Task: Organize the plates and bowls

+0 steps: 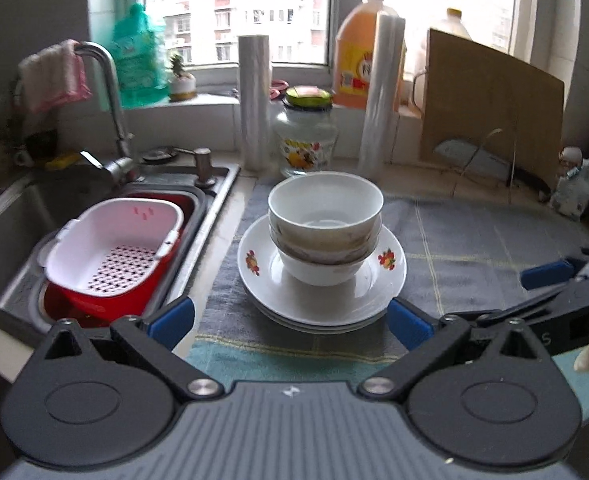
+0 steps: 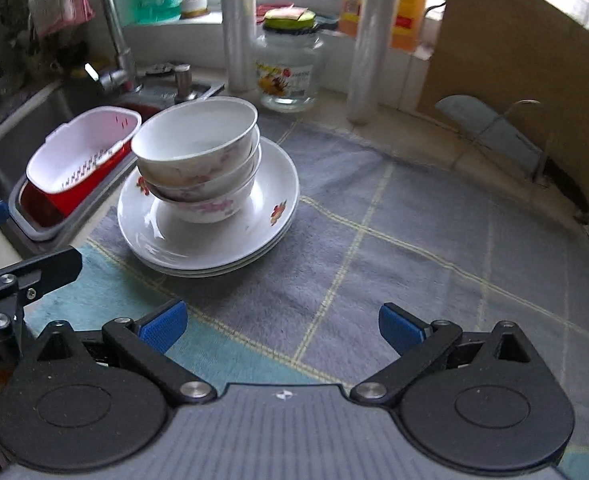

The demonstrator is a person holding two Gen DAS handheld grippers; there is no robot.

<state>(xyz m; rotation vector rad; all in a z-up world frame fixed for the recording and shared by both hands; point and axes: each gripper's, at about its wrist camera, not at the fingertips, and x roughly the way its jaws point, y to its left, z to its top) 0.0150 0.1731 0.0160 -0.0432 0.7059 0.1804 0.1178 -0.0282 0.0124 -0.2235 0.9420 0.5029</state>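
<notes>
My left tool [image 1: 290,322] is spread wide and empty, and the bowls [image 1: 325,226], nested on the plates [image 1: 322,284] on the surface, sit dead ahead at twelve o'clock, just beyond its tips. From my right tool [image 2: 282,326], also released and empty, the same stack lies off at eleven o'clock and farther, so I judge the left is better placed.

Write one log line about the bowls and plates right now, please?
left gripper: open, empty | right gripper: open, empty | bowls: nested on plates | plates: stacked on cloth beside sink
</notes>
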